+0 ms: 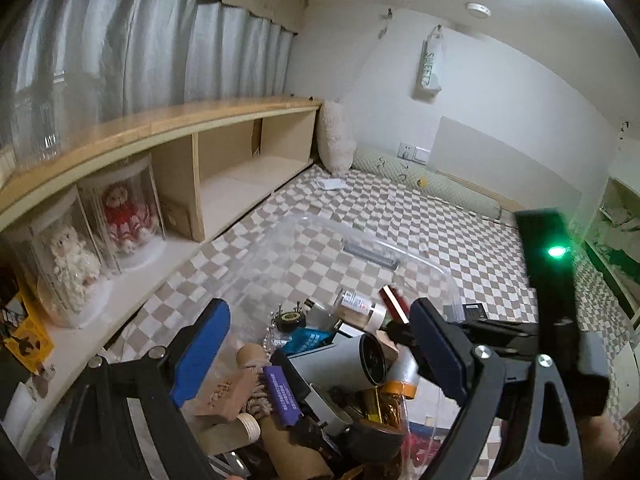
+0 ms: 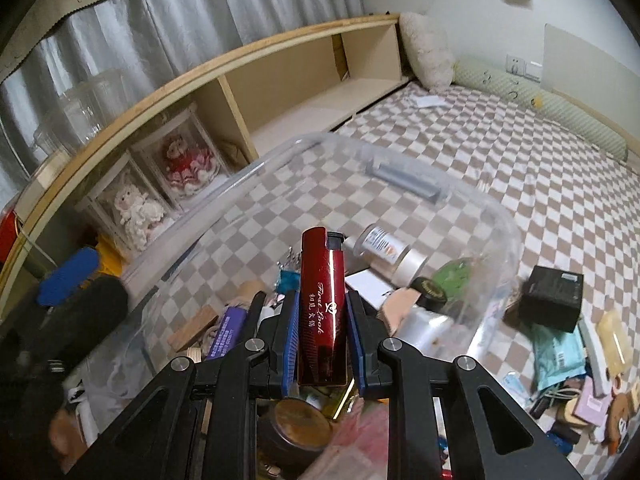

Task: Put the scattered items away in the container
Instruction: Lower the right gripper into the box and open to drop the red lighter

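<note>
The clear plastic container on the checkered bed is already pretty loaded: tubes, a bottle, boxes and a tin all piled inside, so I'd say most of it's done. Off to the container's right, a black box, packets and small bits still lie loose. The right gripper has its fingers clamped on a red lighter right over the pile inside; the left gripper hangs over the container too, fingers apart, holding nothing.
</note>
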A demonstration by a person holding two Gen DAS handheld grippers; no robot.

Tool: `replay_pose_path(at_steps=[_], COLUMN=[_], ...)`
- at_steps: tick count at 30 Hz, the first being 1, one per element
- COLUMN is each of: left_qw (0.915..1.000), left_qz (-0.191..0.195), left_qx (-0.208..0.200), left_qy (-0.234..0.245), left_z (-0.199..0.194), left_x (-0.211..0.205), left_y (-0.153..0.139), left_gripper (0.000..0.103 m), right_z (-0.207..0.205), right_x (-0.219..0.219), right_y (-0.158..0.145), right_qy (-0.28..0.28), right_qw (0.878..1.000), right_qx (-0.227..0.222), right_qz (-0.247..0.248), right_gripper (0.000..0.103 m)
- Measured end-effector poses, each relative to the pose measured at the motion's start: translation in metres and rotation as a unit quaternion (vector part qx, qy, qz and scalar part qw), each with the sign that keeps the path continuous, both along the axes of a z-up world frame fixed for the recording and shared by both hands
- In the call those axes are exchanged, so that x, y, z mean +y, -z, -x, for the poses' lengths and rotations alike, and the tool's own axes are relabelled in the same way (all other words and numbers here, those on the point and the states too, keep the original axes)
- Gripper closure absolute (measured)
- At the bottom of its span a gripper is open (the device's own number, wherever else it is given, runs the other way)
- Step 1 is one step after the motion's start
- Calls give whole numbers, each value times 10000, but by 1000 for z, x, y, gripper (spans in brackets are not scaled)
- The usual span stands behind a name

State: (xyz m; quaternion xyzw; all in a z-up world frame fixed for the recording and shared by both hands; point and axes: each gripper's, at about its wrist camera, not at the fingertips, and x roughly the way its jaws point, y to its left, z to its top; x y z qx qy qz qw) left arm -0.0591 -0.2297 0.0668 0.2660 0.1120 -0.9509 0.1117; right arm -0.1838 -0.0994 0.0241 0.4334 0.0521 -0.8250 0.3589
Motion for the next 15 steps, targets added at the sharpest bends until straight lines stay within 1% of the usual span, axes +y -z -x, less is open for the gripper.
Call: replay_pose_path(at_steps=[4,9,15], left_qw=[9999,9997,9997], left_qz=[30,99,131], left_qx=[108,194,167], left_qy=[1,82,102], left_z=[-6,-9,-6], left_x=[0,3,5], left_y=[-6,-11,-11], left_gripper=[11,11,11], right_z=[6,16,27], right_x=[-4,-9,-11], right_y=[2,-1,-2], right_qy=[45,125,201], right_qw=[9999,9999,9996], right_qx=[-134,-84,-13], right_qz=[31,-25,-192], right_gripper=[80,80,80])
